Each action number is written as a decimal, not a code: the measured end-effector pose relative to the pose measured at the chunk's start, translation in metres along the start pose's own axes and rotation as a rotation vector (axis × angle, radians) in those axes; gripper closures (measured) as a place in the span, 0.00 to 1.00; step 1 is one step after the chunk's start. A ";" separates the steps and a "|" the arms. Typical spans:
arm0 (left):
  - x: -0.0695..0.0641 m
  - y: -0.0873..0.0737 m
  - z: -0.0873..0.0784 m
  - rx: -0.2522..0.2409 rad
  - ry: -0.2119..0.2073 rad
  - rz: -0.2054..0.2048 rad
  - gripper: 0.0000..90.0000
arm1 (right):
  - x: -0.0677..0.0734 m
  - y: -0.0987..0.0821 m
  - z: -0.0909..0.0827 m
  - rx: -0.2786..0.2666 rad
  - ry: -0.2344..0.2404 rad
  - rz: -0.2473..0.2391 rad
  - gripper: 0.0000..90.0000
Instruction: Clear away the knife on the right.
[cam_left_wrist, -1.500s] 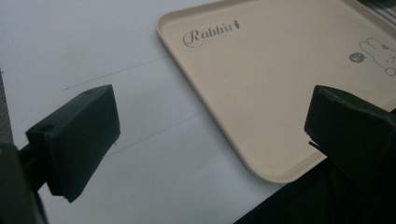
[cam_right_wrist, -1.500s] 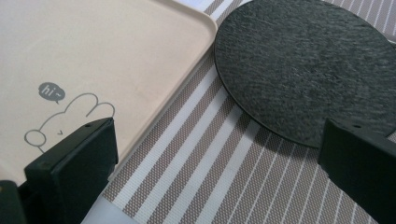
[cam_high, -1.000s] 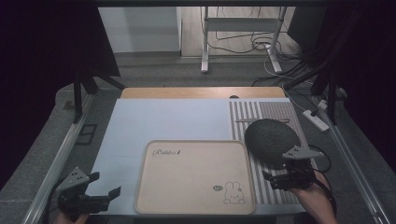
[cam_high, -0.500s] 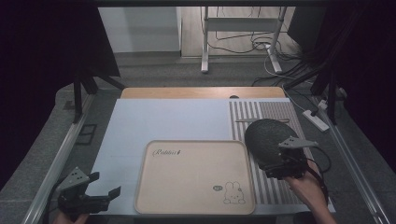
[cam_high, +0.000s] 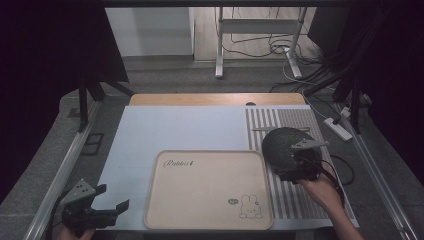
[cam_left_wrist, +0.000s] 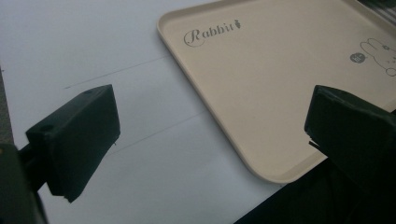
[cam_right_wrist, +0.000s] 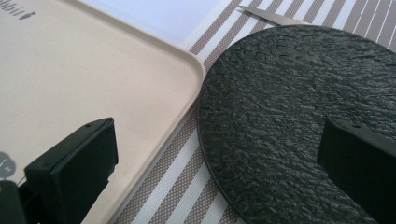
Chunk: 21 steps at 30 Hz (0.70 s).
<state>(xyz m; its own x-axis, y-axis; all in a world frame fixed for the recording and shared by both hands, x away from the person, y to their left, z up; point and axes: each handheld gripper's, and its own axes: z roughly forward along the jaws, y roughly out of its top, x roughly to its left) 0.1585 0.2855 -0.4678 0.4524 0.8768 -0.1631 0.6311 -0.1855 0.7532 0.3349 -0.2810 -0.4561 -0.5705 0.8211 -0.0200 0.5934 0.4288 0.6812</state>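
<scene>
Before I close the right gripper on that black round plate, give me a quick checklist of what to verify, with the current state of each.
1. Right gripper open: ok, jaws stand wide apart.
2. Black round plate between the jaws: not ok; one jaw is over the plate, the other over the beige rabbit tray, so the rim is not yet lined up.
3. Plate free of the tray: ok, a strip of striped placemat shows between them.
4. Tray empty for a set-down: ok.
5. Thin flat utensil behind the plate apart from it: cannot tell.
6. Left gripper out of the way: ok, open at the table's near left corner.
</scene>
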 end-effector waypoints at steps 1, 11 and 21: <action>0.000 0.000 0.000 0.000 0.000 0.000 0.04 | -0.001 0.001 0.002 0.007 -0.003 0.004 0.00; 0.000 0.000 0.000 0.000 0.000 0.000 0.04 | -0.012 0.013 0.017 0.022 -0.015 0.020 0.00; 0.000 0.000 0.000 -0.001 -0.001 0.000 0.04 | -0.018 0.027 0.039 0.061 -0.034 0.001 0.00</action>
<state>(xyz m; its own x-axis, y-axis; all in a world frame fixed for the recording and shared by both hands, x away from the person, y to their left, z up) 0.1585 0.2856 -0.4678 0.4529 0.8765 -0.1635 0.6304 -0.1851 0.7539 0.3835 -0.2688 -0.4657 -0.5511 0.8333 -0.0447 0.6278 0.4493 0.6356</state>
